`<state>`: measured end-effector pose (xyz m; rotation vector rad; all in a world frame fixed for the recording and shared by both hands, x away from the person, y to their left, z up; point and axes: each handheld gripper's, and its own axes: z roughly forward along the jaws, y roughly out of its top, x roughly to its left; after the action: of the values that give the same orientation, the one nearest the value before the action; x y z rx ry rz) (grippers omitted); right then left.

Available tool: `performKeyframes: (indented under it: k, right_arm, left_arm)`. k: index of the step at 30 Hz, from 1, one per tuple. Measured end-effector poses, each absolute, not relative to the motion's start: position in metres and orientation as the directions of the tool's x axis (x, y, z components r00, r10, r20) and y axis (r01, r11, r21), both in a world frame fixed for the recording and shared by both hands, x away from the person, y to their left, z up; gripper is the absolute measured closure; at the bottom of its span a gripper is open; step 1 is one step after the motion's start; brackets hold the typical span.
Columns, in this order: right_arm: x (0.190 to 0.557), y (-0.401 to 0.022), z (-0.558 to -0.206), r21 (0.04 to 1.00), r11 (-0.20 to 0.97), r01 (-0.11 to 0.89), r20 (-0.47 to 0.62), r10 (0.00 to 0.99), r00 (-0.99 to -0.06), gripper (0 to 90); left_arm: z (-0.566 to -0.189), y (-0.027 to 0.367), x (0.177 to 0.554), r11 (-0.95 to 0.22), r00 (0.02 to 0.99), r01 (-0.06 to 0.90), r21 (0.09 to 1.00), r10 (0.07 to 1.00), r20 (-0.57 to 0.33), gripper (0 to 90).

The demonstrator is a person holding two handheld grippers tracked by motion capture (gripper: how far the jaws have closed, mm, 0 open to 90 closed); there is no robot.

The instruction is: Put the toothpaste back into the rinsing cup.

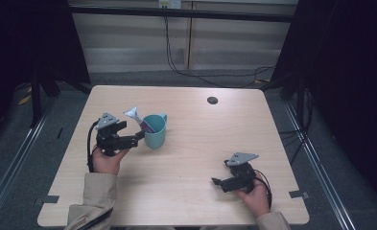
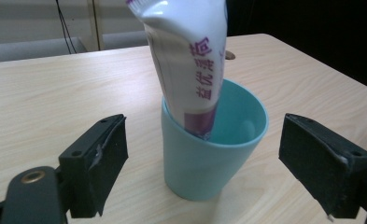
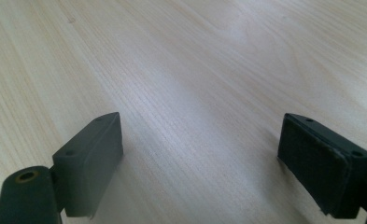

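- The left gripper (image 1: 137, 139) sits left of the middle in the high view. Its jaws are wide open and hold nothing.
- In the left gripper view, the left gripper (image 2: 203, 170) has one black jaw at the lower left and one at the lower right. The cup (image 2: 212, 151) stands between them, and neither jaw touches it.
- The cup (image 1: 155, 130) is blue-green and stands upright on the table (image 1: 200, 143), just right of the left gripper in the high view.
- A white tube (image 2: 188, 60) with purple writing stands in the cup. It leans toward the upper left of the frame, and its top sticks out over the rim.
- In the high view the tube (image 1: 137, 117) pokes out of the cup toward the upper left.
- The right gripper (image 1: 218, 182) is at the lower right of the high view, well apart from the cup.
- Its jaws are wide open too, with nothing in them.
- In the right gripper view, the right gripper (image 3: 200, 163) has bare light wood between its jaws.
- A small dark round spot (image 1: 212, 100) sits near the far edge of the table.
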<state>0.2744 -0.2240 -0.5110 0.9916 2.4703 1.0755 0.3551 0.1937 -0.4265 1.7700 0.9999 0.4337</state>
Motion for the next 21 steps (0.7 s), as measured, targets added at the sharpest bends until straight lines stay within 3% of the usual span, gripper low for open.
performKeyframes:
  k: [21]
  right_arm:
    - [0.274, -0.224, -0.511, 0.725, 0.49, 0.483, 0.024, 0.684, -0.73, 13.3]
  left_arm:
    - [-0.464, 0.207, 0.332, -0.235, 0.63, 0.492, 0.839, 0.76, -0.157, 15.5]
